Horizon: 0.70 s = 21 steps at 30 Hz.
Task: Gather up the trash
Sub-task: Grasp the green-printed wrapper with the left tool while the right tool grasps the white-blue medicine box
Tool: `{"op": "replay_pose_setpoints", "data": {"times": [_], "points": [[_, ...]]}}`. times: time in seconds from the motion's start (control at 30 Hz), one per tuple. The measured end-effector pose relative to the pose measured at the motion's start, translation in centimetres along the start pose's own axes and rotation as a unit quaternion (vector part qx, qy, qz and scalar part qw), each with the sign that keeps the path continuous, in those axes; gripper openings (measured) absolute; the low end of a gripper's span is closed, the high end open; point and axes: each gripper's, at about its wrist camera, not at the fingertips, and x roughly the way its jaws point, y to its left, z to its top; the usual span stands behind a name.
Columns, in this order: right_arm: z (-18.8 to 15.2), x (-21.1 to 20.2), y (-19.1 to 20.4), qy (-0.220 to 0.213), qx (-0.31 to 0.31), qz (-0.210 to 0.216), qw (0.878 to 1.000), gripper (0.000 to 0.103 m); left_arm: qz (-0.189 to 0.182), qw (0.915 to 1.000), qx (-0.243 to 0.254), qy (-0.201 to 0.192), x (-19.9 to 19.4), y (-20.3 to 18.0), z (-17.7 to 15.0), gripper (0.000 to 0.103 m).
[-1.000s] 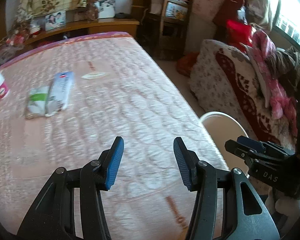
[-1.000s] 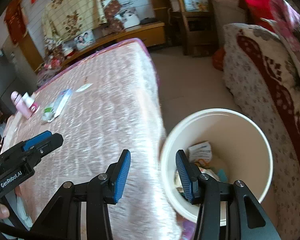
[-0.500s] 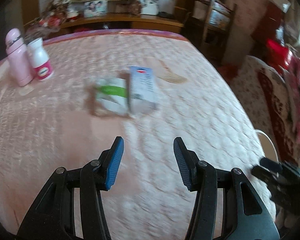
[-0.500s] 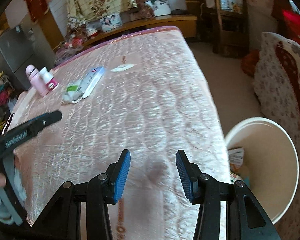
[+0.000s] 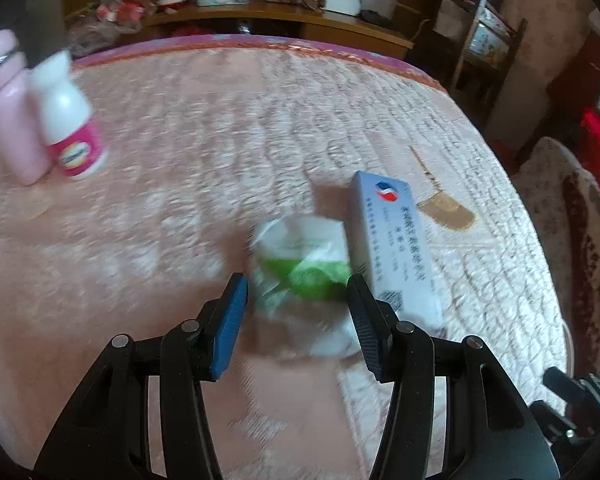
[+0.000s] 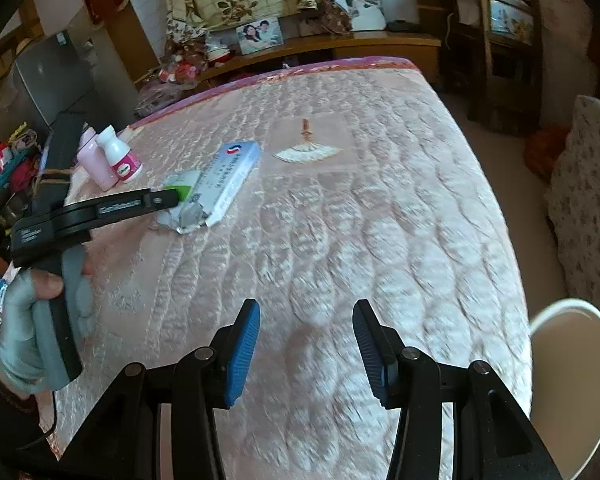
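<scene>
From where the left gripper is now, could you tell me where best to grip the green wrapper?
Probably pinch the green wrapper across its crumpled middle, coming straight on from the near end. It lies flat, its right edge against the box, so one of the fingers must slip between them.

right gripper (image 6: 306, 340) agape | left gripper (image 6: 172, 200) at wrapper (image 6: 184, 190)
</scene>
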Motion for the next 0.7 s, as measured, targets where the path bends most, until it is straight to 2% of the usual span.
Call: {"op": "replay_pose_setpoints", "data": {"times": [0.27, 0.37, 0.43, 0.63, 0.7], "points": [[1.8, 2.3, 1.2, 0.010, -0.015, 0.002, 1.000, 0.049, 0.006, 0.9995, 0.029, 0.011, 1.1, -0.4, 0.7, 0.048], [2.6, 2.9, 1.7, 0.013, -0.020, 0.006, 1.000, 0.049, 0.011, 0.9994, 0.029, 0.011, 0.6, 0.8, 0.6, 0.035], [3.5, 3.6, 2.4, 0.013, -0.023, 0.011, 1.000, 0.050, 0.023, 0.9995, 0.018, 0.007, -0.1, 2.4, 0.4, 0.030], [7.2, 7.0, 5.0, 0.020, -0.028, 0.033, 0.999, 0.051, 0.031, 0.9995, -0.010, 0.005, -1.8, 6.4, -1.2, 0.030], [8.7, 8.6, 6.1, 0.025, -0.028, 0.030, 0.999, 0.056, 0.028, 0.9995, -0.013, 0.004, -2.3, 6.9, -1.7, 0.030]]}}
